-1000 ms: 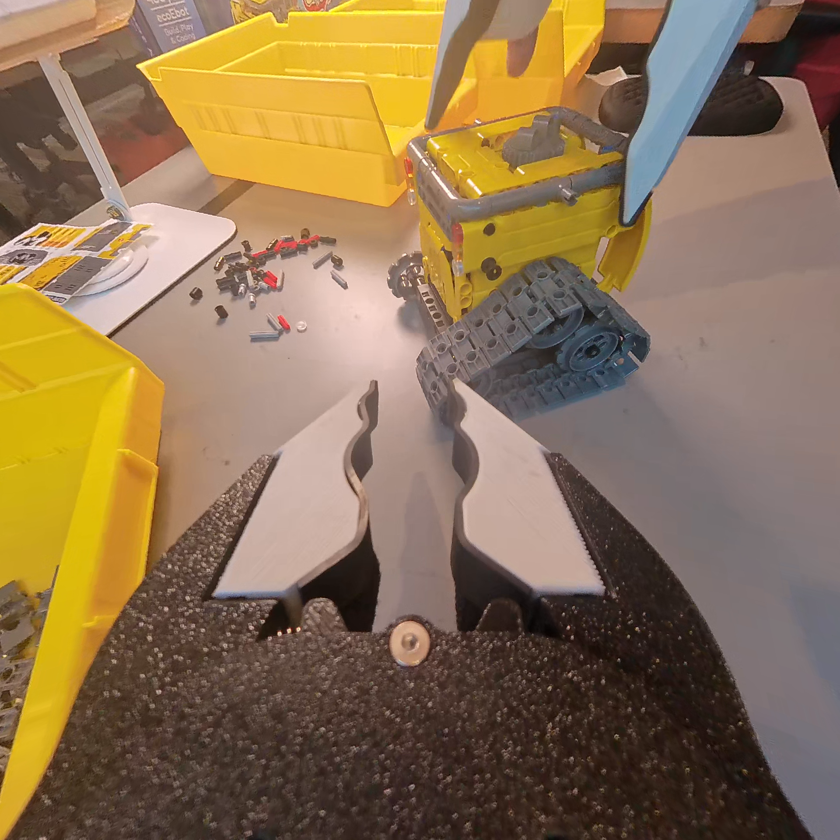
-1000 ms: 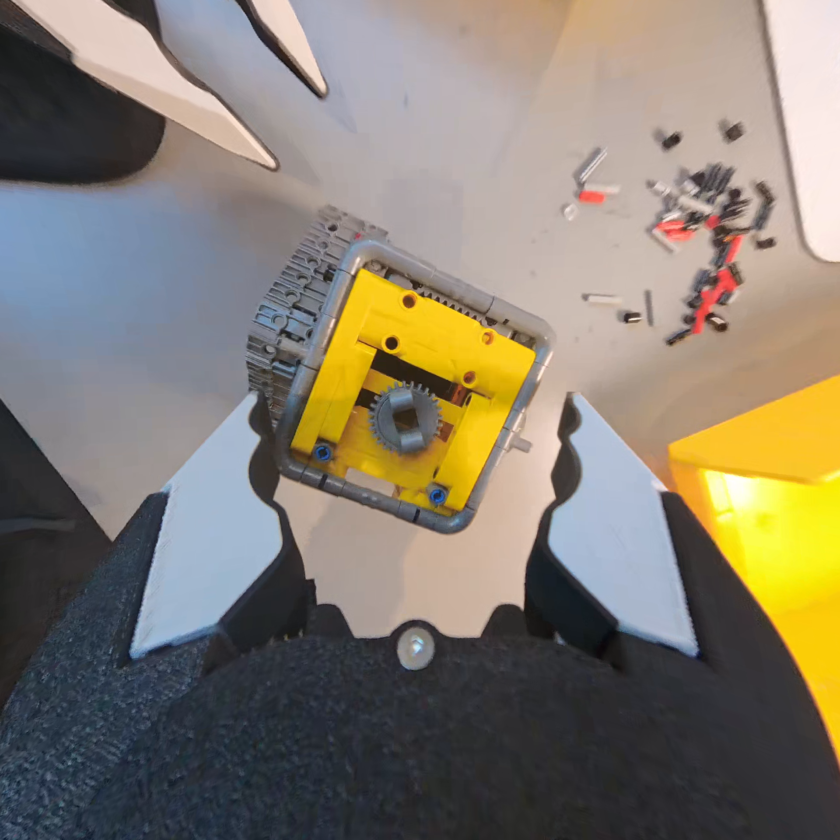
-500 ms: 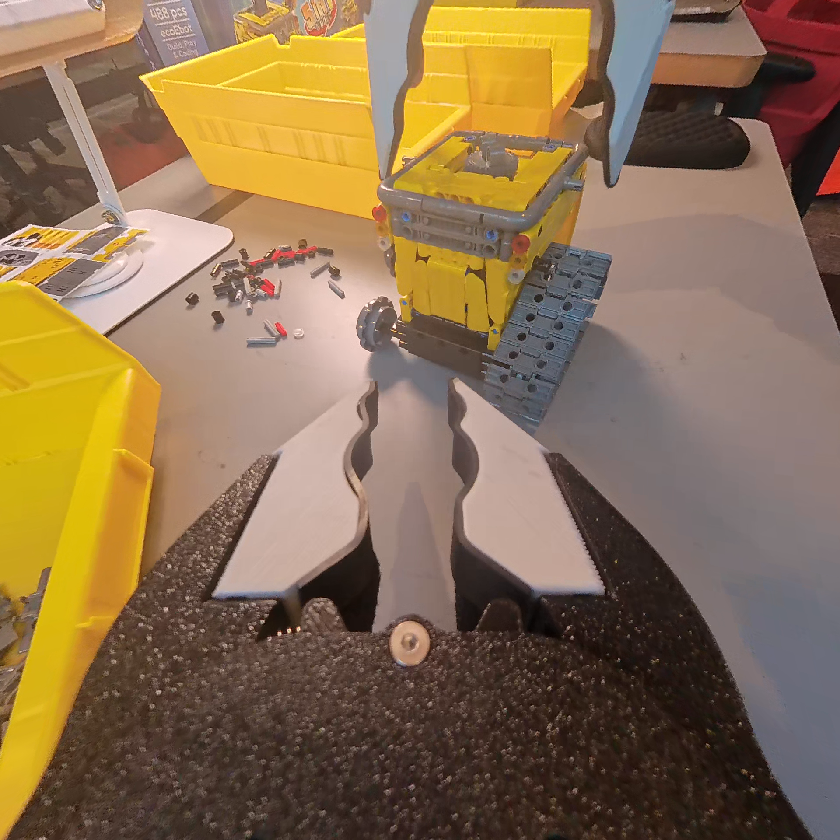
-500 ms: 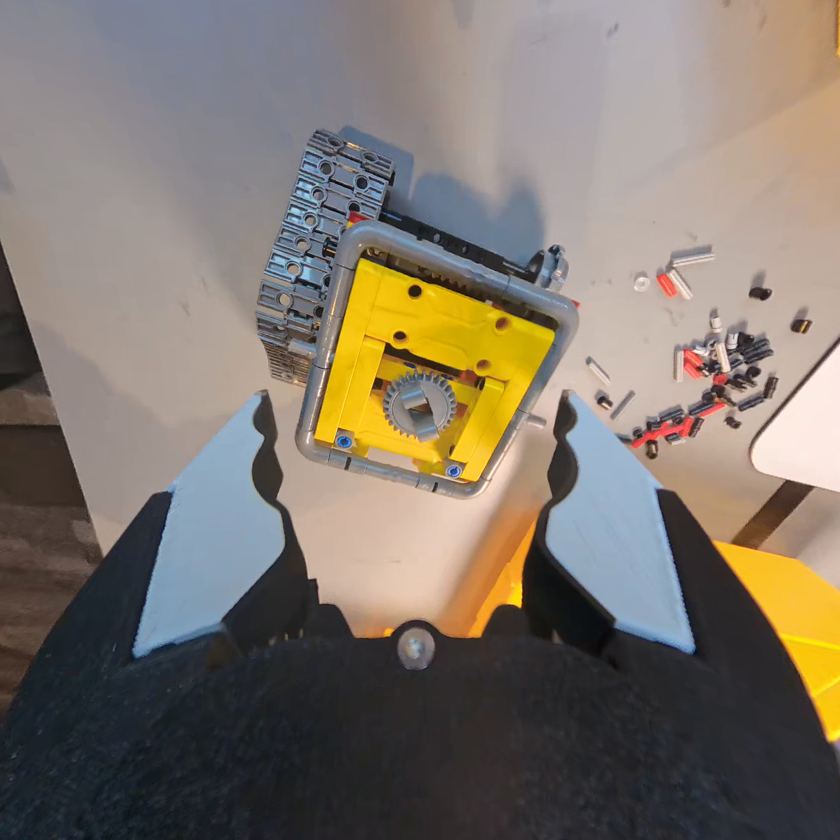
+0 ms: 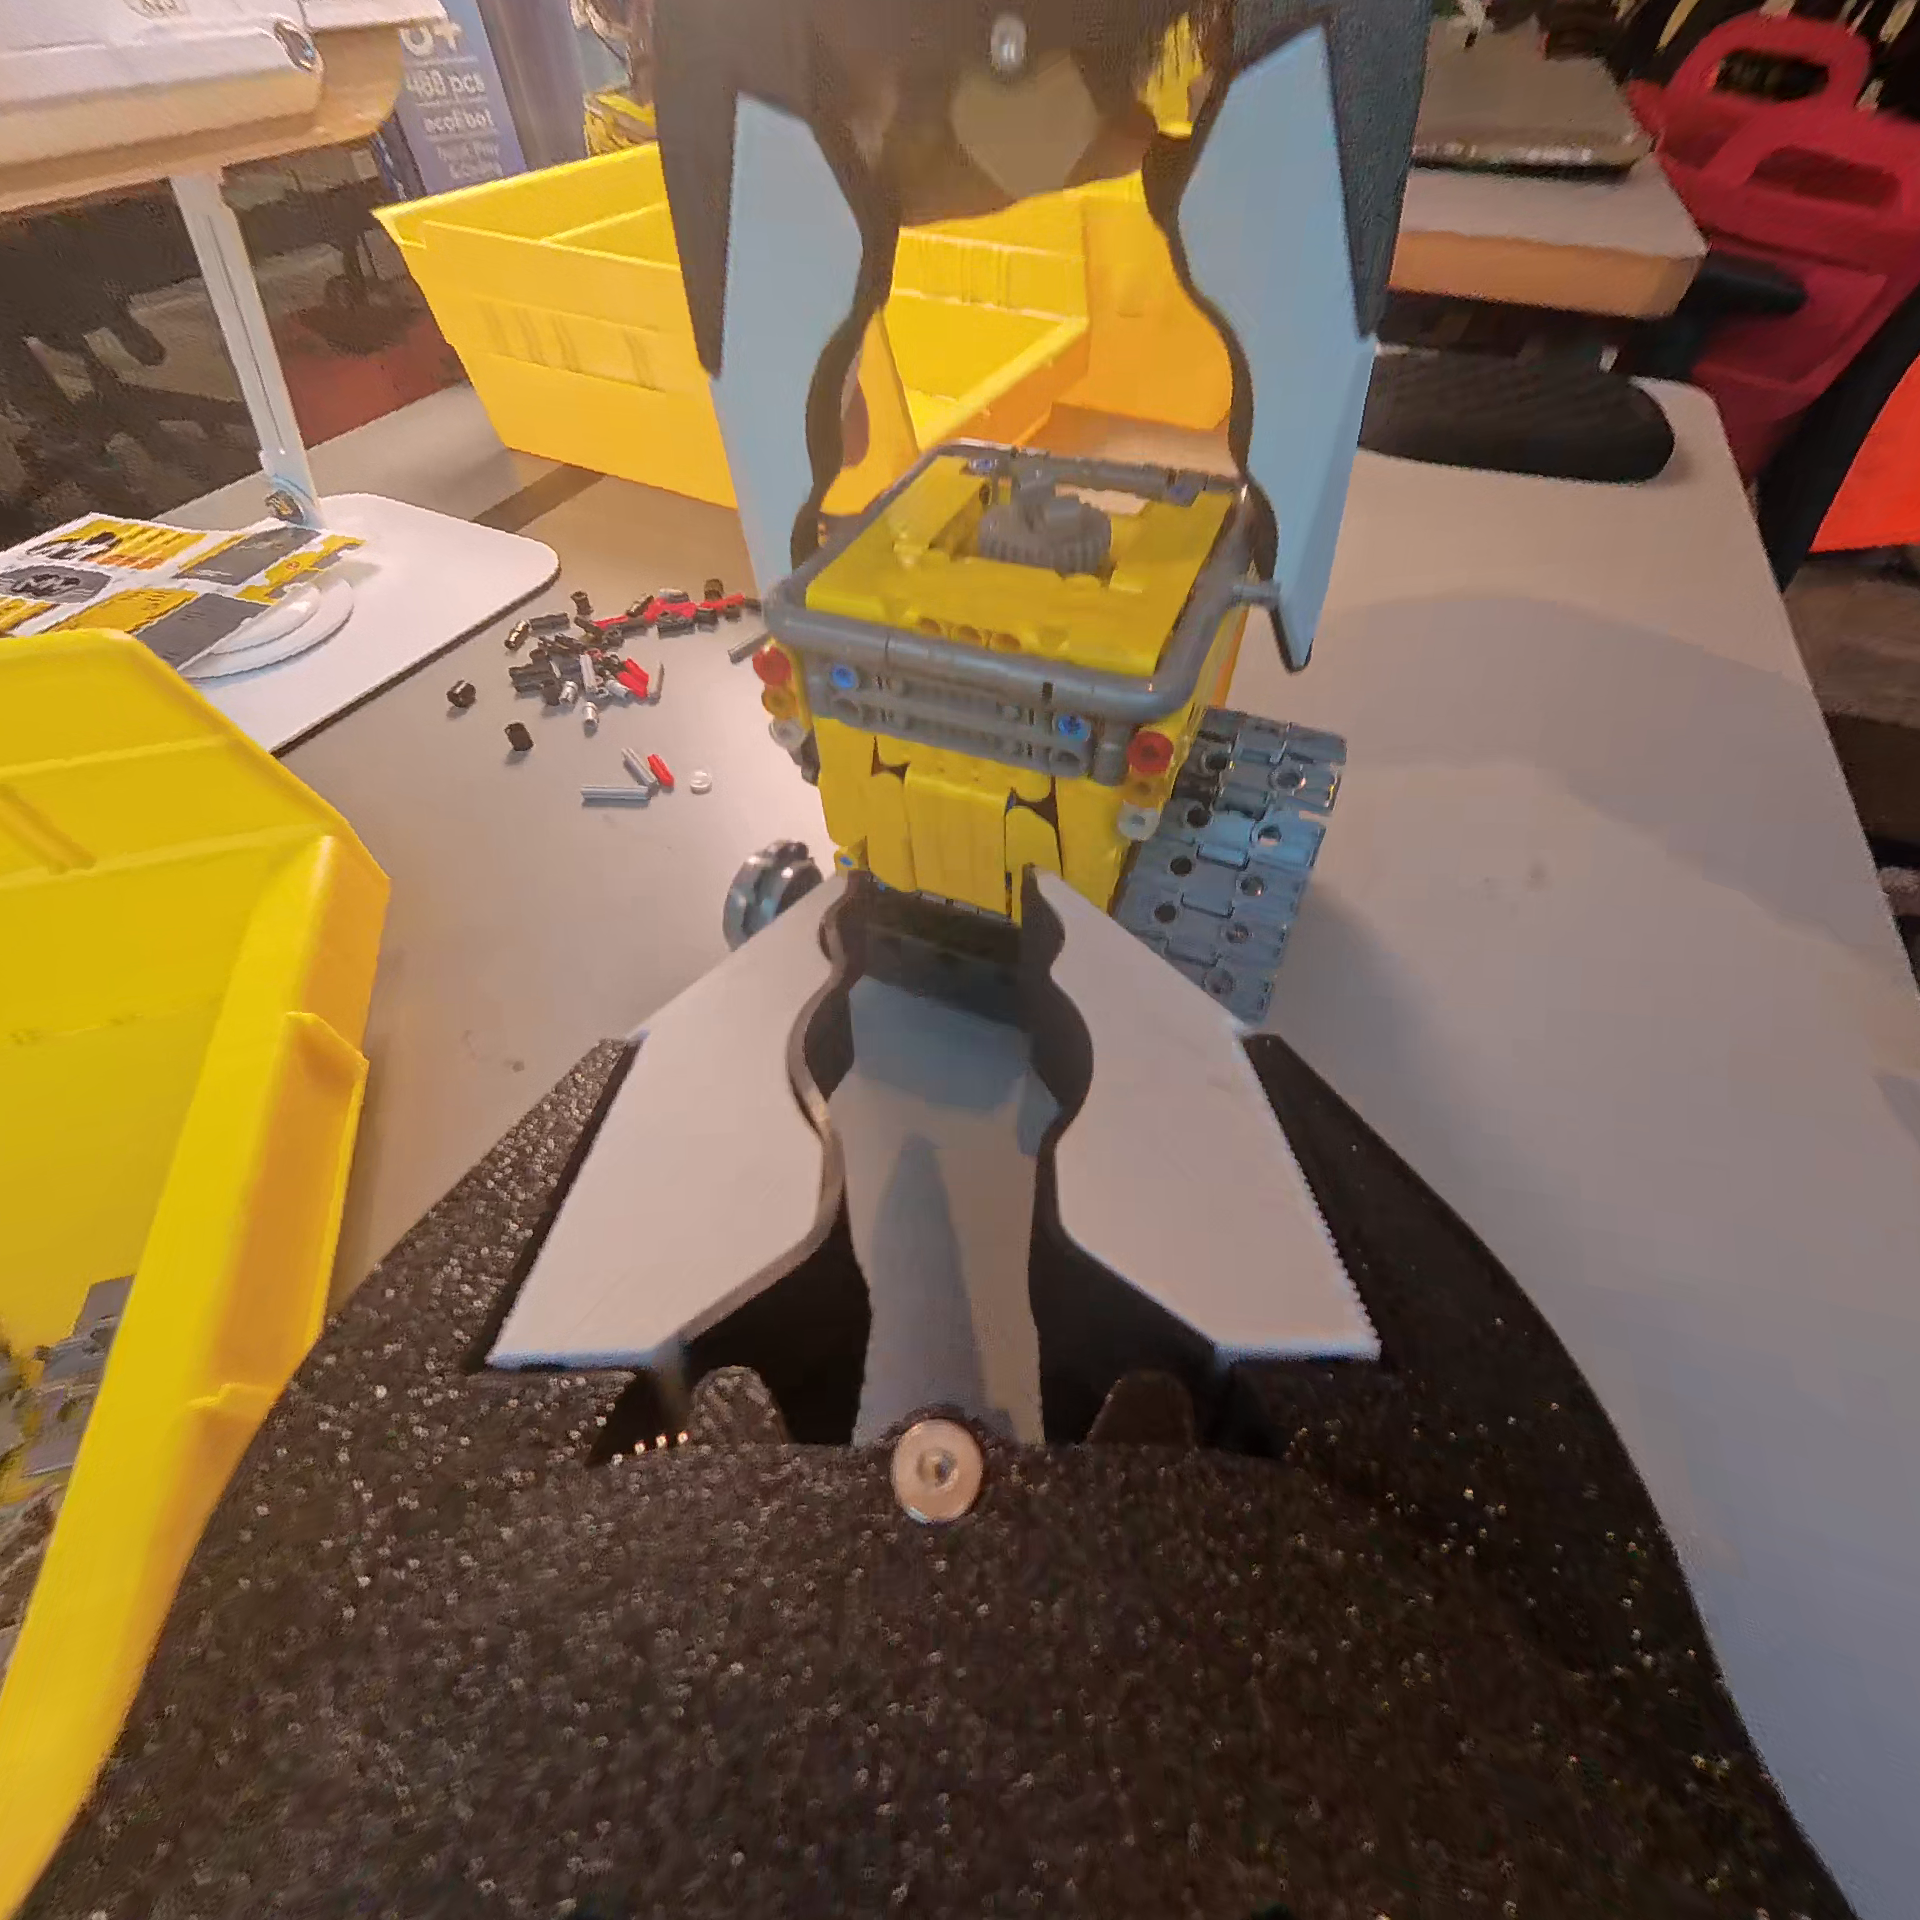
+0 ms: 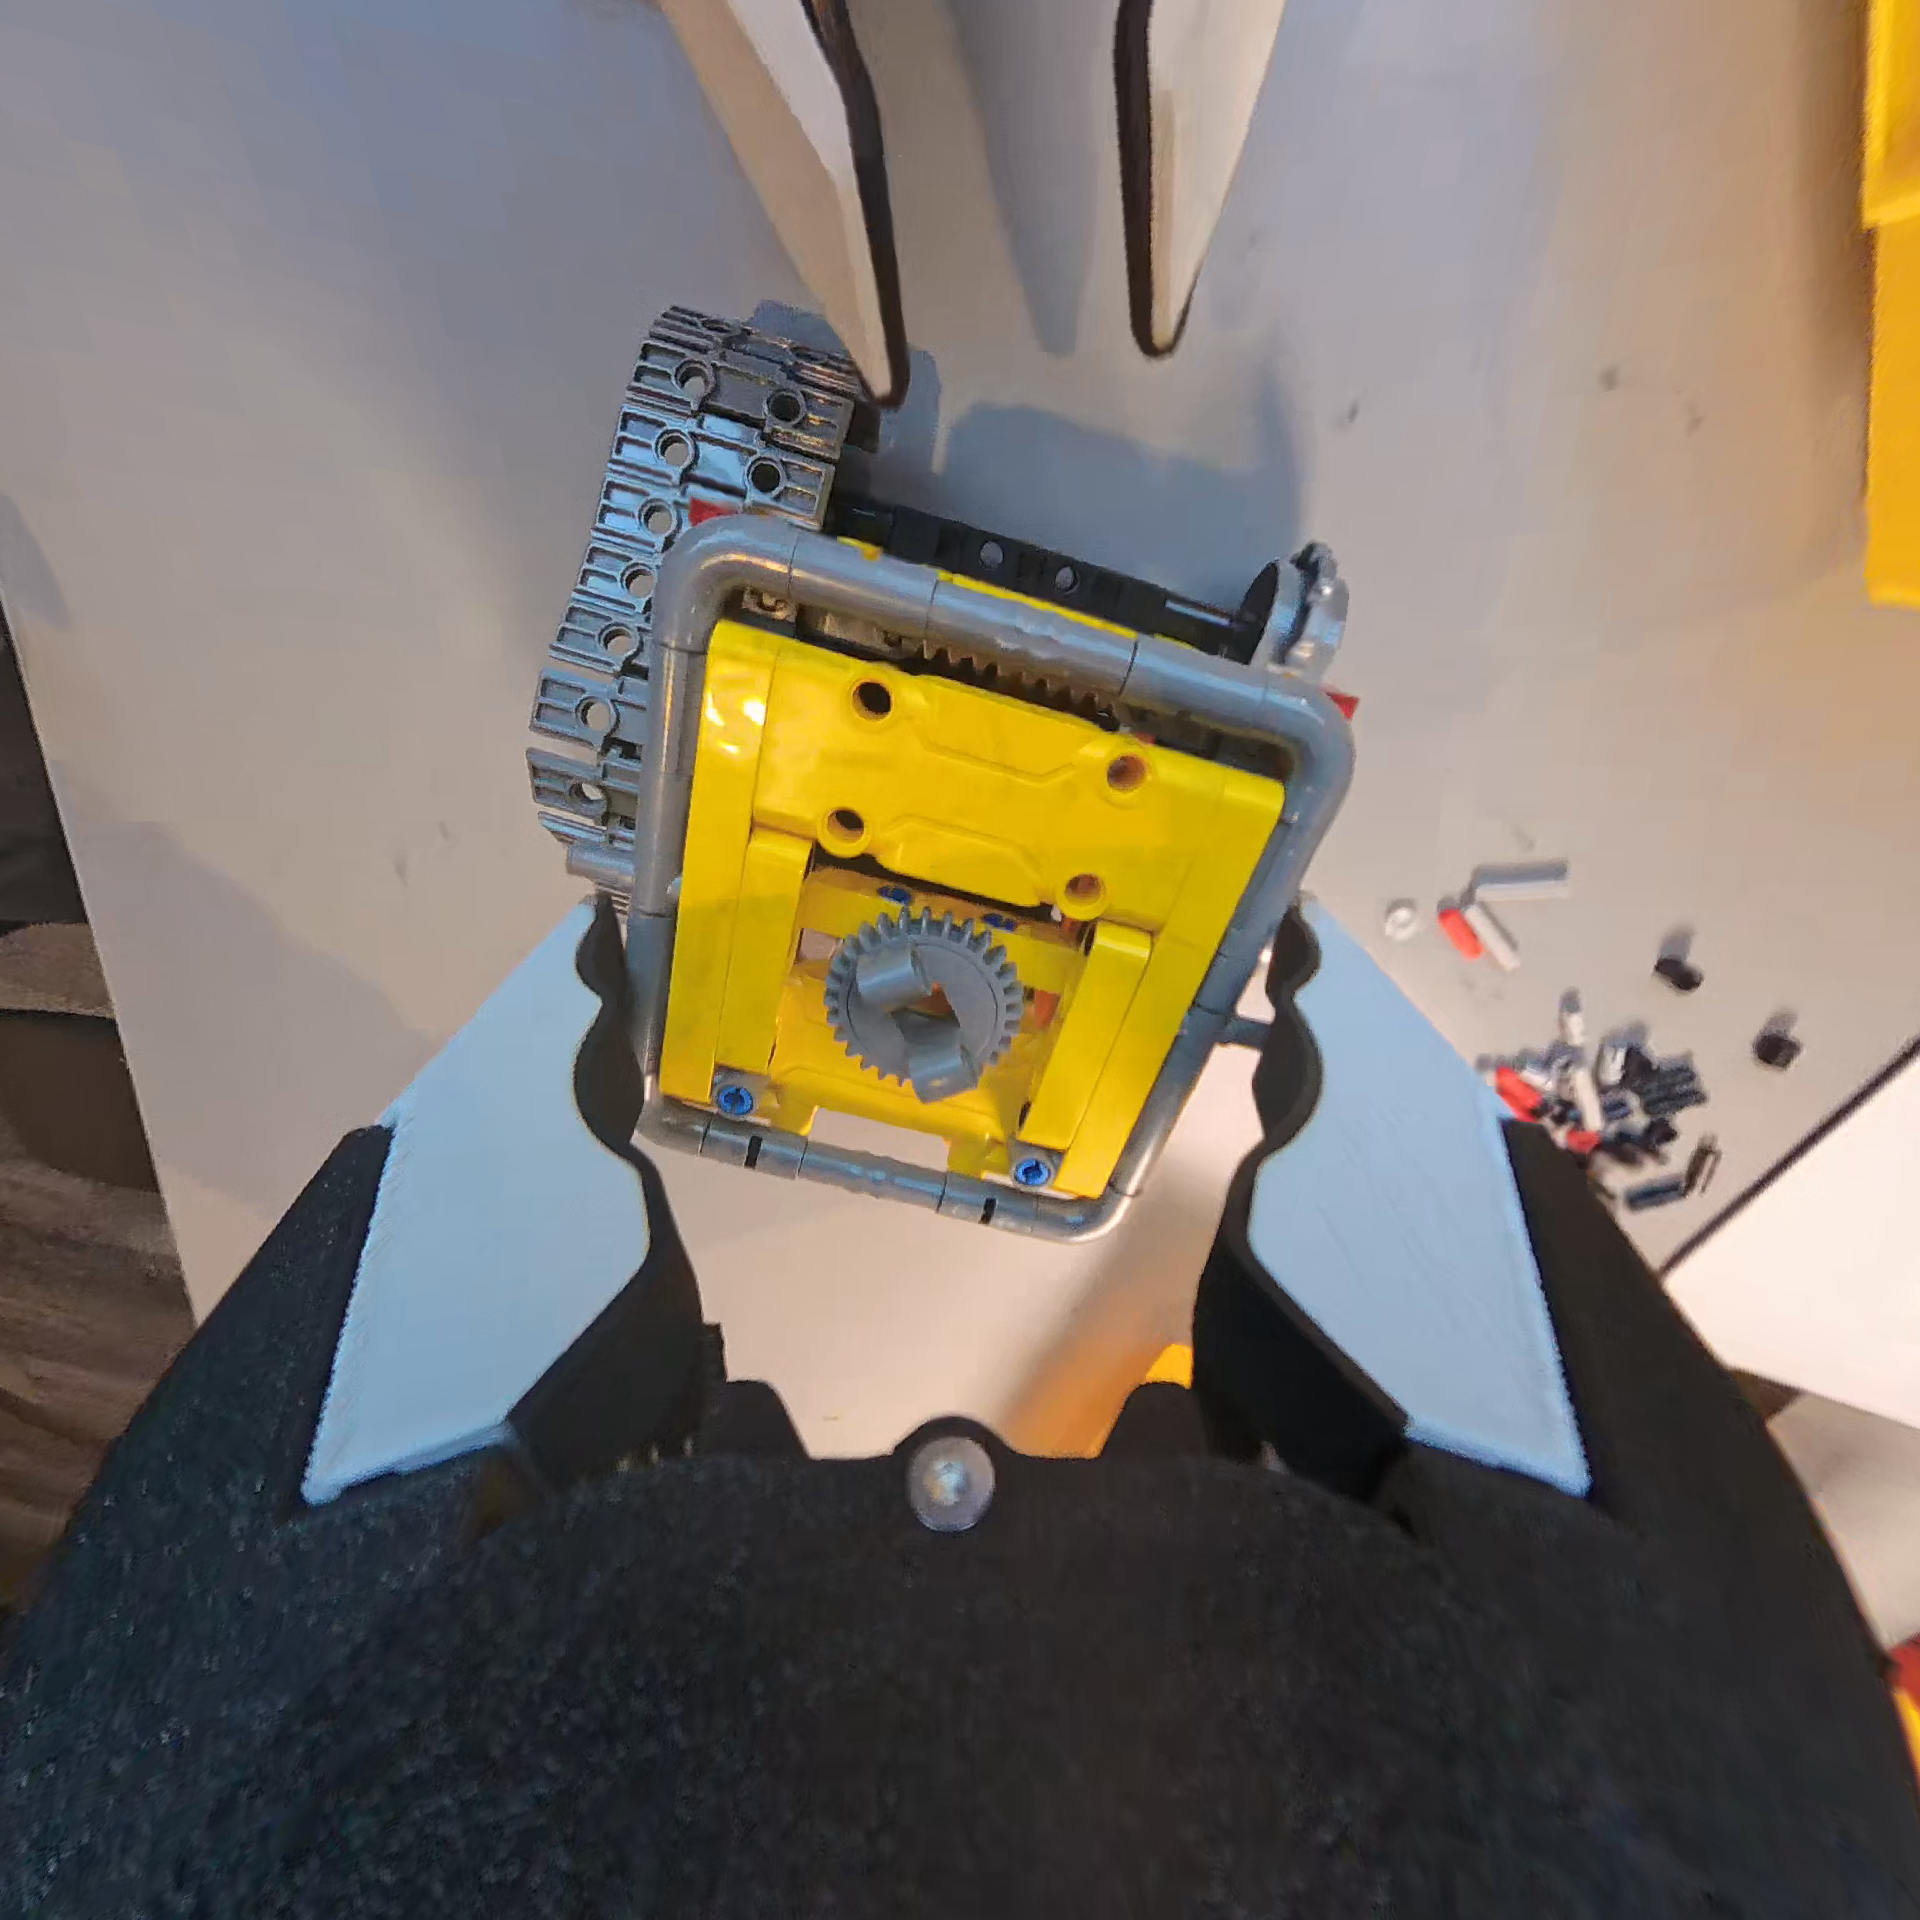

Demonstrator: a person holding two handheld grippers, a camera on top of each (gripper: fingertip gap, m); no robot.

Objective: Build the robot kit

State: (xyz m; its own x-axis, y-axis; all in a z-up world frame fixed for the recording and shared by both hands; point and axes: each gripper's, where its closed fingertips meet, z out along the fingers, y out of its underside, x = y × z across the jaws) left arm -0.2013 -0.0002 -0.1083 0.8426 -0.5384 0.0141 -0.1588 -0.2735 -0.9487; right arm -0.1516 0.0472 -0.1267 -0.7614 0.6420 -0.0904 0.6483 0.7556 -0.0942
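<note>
A yellow brick-built tracked vehicle (image 5: 966, 810) stands on the grey table (image 5: 1507, 935), with a grey tube frame round its top and a grey gear (image 6: 920, 1003) in the middle. One grey track (image 6: 665, 582) shows on its side. My right gripper (image 6: 943, 935) comes down from above, open, with its fingers straddling the top frame, close to or touching both sides. It also shows in the left wrist view (image 5: 1039, 582). My left gripper (image 5: 940, 894) is low on the table with a narrow gap, its tips at the model's black base. It holds nothing.
Yellow bins stand behind the model (image 5: 582, 301) and at the near left (image 5: 156, 935). Small loose black, red and grey parts (image 5: 592, 655) lie left of the model. A white stand base (image 5: 436, 582) carries a printed leaflet. A black pad (image 5: 1507, 426) lies near the table's far right corner. Some 8 cm of space lies between my two pairs of fingers.
The model turned so that its end faces my left gripper. The right gripper came down over its top frame. My left gripper moved forward to its base. Both jaw gaps look unchanged.
</note>
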